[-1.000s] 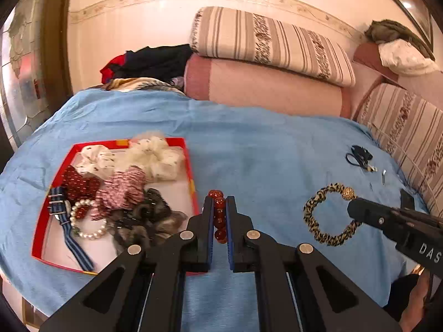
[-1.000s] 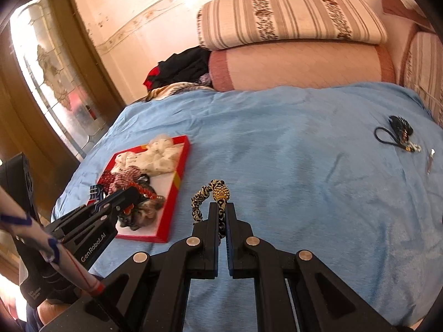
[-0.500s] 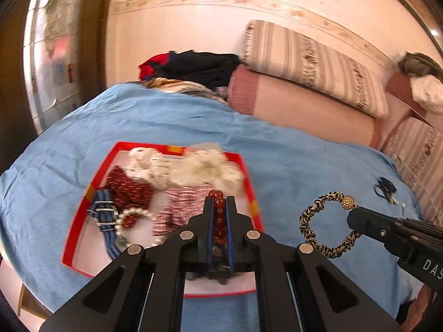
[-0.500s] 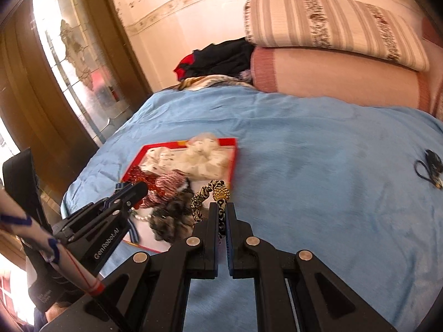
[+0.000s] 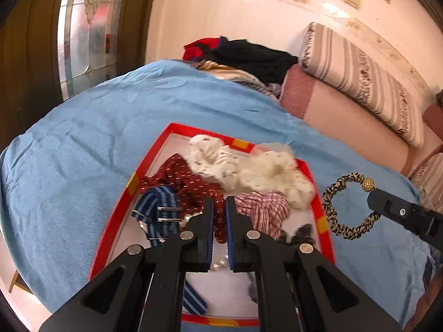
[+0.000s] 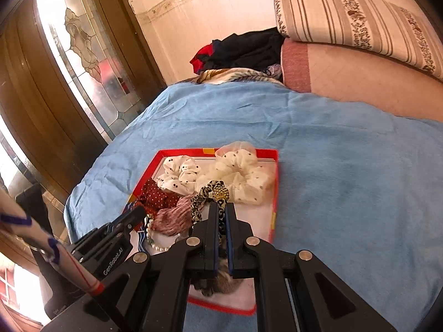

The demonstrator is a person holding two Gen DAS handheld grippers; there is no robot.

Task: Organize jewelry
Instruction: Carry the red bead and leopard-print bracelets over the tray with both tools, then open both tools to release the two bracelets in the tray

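My left gripper [image 5: 219, 203] is shut on a bracelet of dark red beads [image 5: 218, 215] and hangs over the red-rimmed tray [image 5: 151, 153]. My right gripper [image 6: 220, 207] is shut on a leopard-print band with a gold bead [image 6: 221, 192], held above the tray [image 6: 265, 153]. In the left wrist view that leopard-print band [image 5: 329, 210] dangles from the right gripper [image 5: 372, 197] just past the tray's right rim. In the right wrist view the left gripper [image 6: 138, 211] reaches in over the tray's left side.
The tray holds white scrunchies [image 5: 265, 168], a dark red one [image 5: 177, 174], a pink checked one [image 5: 263, 210], a blue striped strap [image 5: 163, 215] and a pearl bracelet [image 6: 155, 244]. It lies on a blue bedspread [image 5: 97, 144]. Striped cushions [image 6: 360, 22] and clothes [image 6: 243, 49] lie behind.
Both grippers have swung left with their bracelets, from over the bare bedspread to above the tray. The black item on the bedspread at the right has left both views.
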